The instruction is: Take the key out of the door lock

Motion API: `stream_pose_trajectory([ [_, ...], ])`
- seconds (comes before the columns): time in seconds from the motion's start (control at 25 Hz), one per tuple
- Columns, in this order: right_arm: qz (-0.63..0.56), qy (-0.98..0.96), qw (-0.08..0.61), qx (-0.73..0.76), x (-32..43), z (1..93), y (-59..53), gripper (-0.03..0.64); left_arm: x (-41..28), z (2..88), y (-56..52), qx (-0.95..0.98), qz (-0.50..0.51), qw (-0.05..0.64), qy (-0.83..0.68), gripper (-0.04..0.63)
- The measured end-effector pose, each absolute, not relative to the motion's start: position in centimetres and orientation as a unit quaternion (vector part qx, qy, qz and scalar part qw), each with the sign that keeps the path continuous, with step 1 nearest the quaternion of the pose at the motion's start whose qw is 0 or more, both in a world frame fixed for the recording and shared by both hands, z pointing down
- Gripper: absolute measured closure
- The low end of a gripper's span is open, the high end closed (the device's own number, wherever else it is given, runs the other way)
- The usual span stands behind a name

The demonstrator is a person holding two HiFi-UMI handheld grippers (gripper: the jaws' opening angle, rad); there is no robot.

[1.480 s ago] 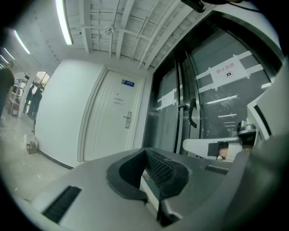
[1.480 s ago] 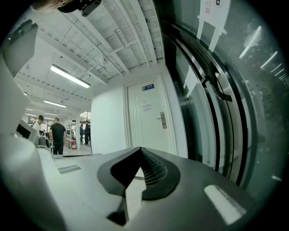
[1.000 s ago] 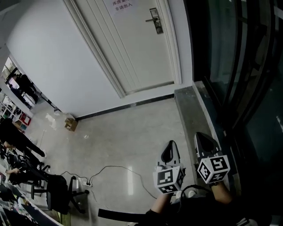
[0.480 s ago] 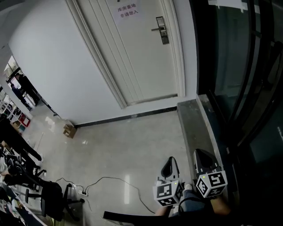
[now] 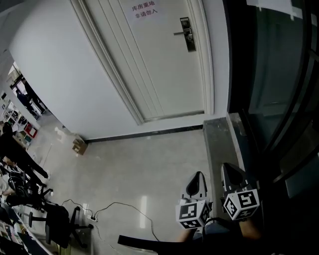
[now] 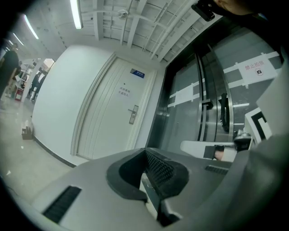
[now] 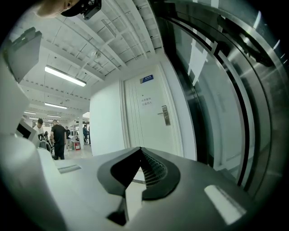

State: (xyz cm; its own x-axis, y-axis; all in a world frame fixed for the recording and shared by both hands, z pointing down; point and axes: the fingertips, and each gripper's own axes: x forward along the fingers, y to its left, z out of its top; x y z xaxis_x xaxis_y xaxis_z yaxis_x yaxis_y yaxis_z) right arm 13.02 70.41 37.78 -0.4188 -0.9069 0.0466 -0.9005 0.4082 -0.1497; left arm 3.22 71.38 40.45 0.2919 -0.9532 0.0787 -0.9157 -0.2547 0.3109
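Observation:
The white door [image 5: 154, 60] stands ahead, far from both grippers. Its metal lock plate with a lever handle [image 5: 188, 34] is near the door's right edge; any key in it is too small to make out. The lock plate [image 6: 132, 114] also shows small in the left gripper view, and the lock plate [image 7: 165, 115] in the right gripper view. My left gripper [image 5: 200, 175] and right gripper [image 5: 227, 167] are held low, side by side, pointing toward the door. Both have their jaws together with nothing between them. A paper sign [image 5: 144, 10] hangs on the door.
A dark-framed glass wall [image 5: 279, 99] runs along the right, with a stone ledge [image 5: 217, 139] at its foot. A cardboard box [image 5: 78, 146] sits by the white wall. A cable and power strip [image 5: 94, 215] lie on the floor, with office chairs [image 5: 55, 219] and people [image 5: 15, 149] at left.
The head view has tilted up and closed on the door, so the lock plate sits lower and further right in the frame. Both grippers stay low, side by side, unchanged.

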Motion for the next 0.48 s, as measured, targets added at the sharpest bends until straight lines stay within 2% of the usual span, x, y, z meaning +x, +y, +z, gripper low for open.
stream_pose_trajectory([
  [0.48,-0.085,0.848,0.013,-0.523,11.1,39.5,60.6,0.615,0.7,42.3,61.7,0.767,-0.068,0.168,-0.615,0.595],
])
